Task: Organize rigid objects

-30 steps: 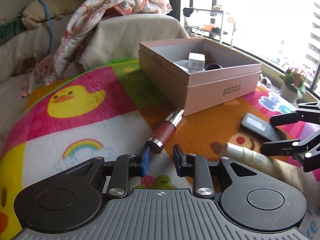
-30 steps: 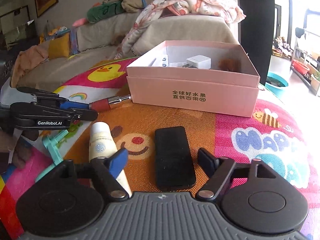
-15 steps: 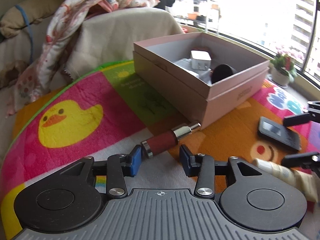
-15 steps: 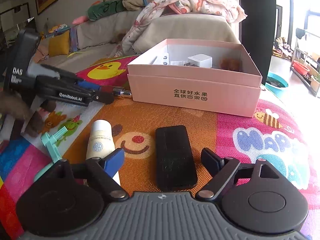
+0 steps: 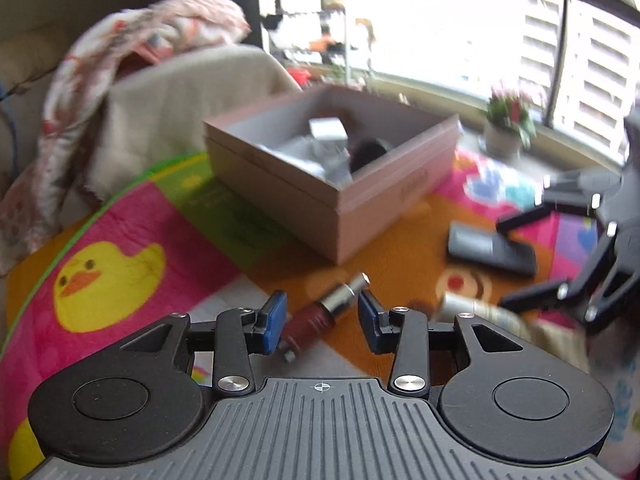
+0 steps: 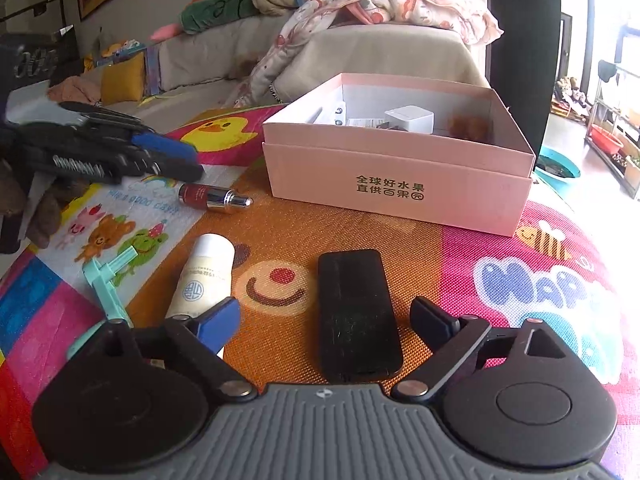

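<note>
left gripper, seen from its own wrist camera: fingers apart, having just been opening, with the dark red dropper bottle lying between them on the play mat; the blue pads do not press on it, so the bottle rests on the mat rather than in a grip. the right wrist view shows the same bottle on its side just short of the pink box, its silver neck towards the box, with the left gripper hovering above and beside it.

right gripper: fingers spread wide, having just been opening, straddling the near end of a black remote-like slab that lies flat on the mat; neither pad touches it. the spread probably serves to clear the slab's width before a grasp.

the box stands open-topped near the mat's far edge as the likely collecting place; a white cube-shaped plug and other small items already lie inside. still loose on the mat: the cream tube, the teal plastic piece, the slab and the bottle.

legible writing: two rows of chinese characters on the box front, "全球好水果 / 直供百果园". the tube bears a round blue emblem and small print too fine to read. lettering on the left gripper's side is blurred.
</note>
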A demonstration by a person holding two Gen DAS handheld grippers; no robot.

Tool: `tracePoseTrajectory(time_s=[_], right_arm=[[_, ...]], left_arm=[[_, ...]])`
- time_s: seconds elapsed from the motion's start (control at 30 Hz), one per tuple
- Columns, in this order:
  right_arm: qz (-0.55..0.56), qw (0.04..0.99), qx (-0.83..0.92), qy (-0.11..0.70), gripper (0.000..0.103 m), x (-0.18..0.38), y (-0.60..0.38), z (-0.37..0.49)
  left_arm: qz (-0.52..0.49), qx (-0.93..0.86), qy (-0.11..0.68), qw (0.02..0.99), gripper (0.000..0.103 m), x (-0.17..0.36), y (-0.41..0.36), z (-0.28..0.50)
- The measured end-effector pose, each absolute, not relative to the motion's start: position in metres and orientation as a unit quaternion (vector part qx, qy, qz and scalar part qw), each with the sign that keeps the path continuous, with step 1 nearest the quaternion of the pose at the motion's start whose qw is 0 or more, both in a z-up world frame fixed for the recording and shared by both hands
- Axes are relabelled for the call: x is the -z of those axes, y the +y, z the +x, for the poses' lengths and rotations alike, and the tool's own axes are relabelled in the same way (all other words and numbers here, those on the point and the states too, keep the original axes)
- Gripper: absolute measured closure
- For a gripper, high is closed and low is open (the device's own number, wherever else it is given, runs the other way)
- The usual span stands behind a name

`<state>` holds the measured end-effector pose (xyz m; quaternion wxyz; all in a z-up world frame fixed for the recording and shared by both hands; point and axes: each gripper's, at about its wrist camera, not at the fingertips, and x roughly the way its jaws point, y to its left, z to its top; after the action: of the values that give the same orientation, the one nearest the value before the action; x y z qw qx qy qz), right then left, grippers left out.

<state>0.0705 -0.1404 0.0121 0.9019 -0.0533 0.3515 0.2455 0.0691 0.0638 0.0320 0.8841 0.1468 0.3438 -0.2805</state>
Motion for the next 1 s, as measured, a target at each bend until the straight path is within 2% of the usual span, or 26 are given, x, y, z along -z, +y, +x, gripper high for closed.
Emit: tracePoseTrajectory(time_s=[0.37,0.57,0.73,0.9,0.97,1.0], right_arm=[[-0.048,0.902,-0.247,0.352,0.011,-0.012,-0.141,0.07],[-0.049,0.901,-0.248,0.352,0.01,-0.013,-0.141,0.07],[-0.037,0.907,-0.23,0.351,0.01,-0.013,-0.145,0.071],[-0.028,0.914,-0.212,0.345,0.02,-0.013,-0.149,0.072],[-0.034,0.915,-0.207,0.344,0.024,-0.013,-0.148,0.072],[-0.037,0.917,-0.203,0.343,0.03,-0.013,-0.147,0.071]], left_arm=[[0.166,0.264,0.336,0.889,0.057,-0.016,0.052,0.045],[0.068,0.238,0.353,0.902,0.057,-0.013,0.058,0.052],[0.049,0.219,0.363,0.904,0.057,-0.013,0.048,0.058],[0.057,0.195,0.355,0.913,0.057,-0.011,0.042,0.051],[0.06,0.184,0.35,0.917,0.062,-0.011,0.039,0.047],[0.06,0.18,0.348,0.918,0.071,-0.011,0.037,0.045]])
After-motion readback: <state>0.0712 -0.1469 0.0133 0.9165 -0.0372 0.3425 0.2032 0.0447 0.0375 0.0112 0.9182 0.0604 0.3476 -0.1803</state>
